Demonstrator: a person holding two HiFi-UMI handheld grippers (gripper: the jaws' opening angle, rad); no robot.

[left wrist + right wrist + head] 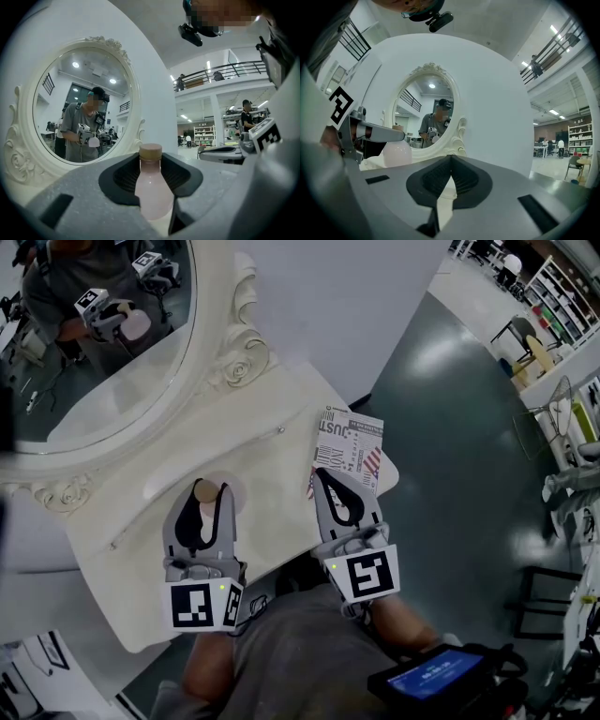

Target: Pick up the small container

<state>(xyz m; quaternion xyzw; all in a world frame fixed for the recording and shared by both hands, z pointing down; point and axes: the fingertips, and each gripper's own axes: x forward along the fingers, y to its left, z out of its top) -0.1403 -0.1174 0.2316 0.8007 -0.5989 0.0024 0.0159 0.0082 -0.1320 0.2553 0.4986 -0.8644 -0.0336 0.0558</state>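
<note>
The small container [152, 187] is a pale pink bottle with a tan cap. It stands between the jaws of my left gripper [151, 176], which press on its sides. In the head view the left gripper [211, 495] holds the bottle [207, 510] over the near part of the white dressing table [272, 502]. My right gripper [328, 476] hovers to the right of it, jaws shut with nothing between them. In the right gripper view the right gripper [450, 161] is closed, and the pink bottle [397, 154] shows at the left in the left gripper [370, 133].
An oval mirror [94, 334] in an ornate white frame stands at the back of the table and reflects the person and grippers. A printed magazine [352, 442] lies at the table's right edge, just beyond the right gripper. Dark floor lies to the right.
</note>
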